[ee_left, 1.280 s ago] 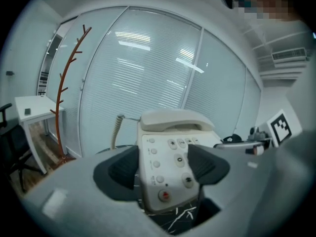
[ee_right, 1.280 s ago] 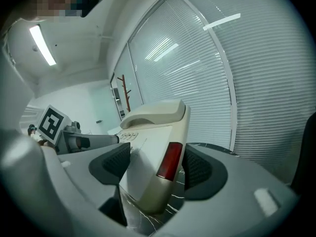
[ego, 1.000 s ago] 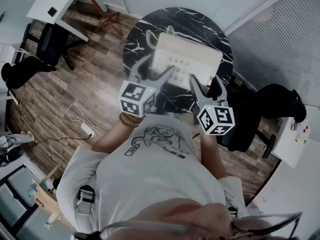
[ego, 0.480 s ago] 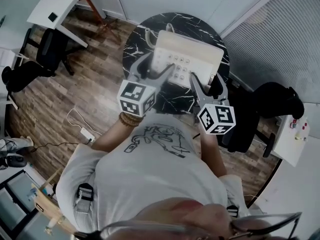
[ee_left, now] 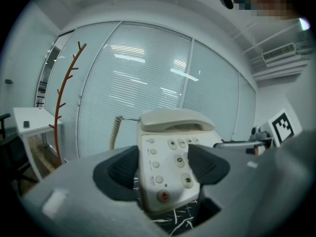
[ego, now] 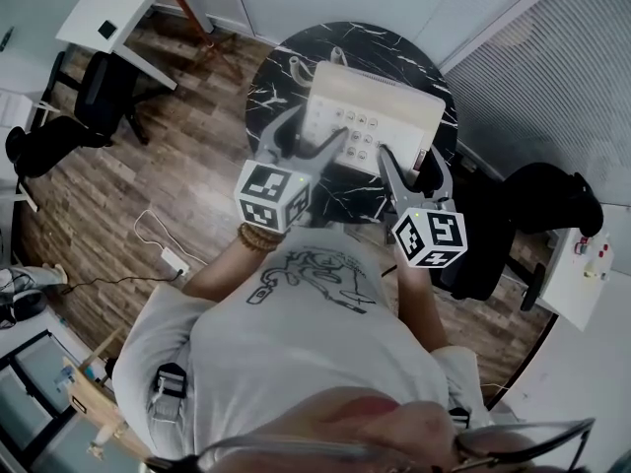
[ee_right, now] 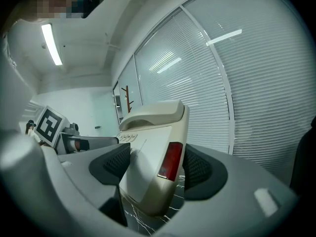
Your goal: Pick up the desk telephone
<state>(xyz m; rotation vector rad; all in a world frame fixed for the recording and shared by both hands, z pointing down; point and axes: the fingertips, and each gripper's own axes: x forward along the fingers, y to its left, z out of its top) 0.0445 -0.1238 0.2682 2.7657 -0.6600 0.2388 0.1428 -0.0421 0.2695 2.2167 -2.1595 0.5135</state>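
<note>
A cream desk telephone (ego: 370, 116) with its handset (ee_left: 175, 118) on the cradle sits on the round black marble table (ego: 286, 67). My left gripper (ego: 311, 138) straddles the phone's near left corner, and in the left gripper view both dark pads (ee_left: 123, 169) press the telephone (ee_left: 168, 157) beside the keypad. My right gripper (ego: 409, 161) holds the near right corner, where its pads (ee_right: 197, 169) flank the telephone (ee_right: 148, 157) by a red side panel. The phone looks tilted there. I cannot tell whether its base touches the table.
A coiled cord (ee_left: 114, 132) hangs from the phone's far left. Black office chairs (ego: 59, 126) (ego: 537, 200) stand on both sides of the table. At the far left are a white desk (ego: 108, 8) and a coat stand (ee_left: 61, 102). A power strip (ego: 173, 259) lies on the floor.
Both grippers keep their hold on the phone's near corners. Only the head view has shifted a little; the phone and grippers show no clear movement.
</note>
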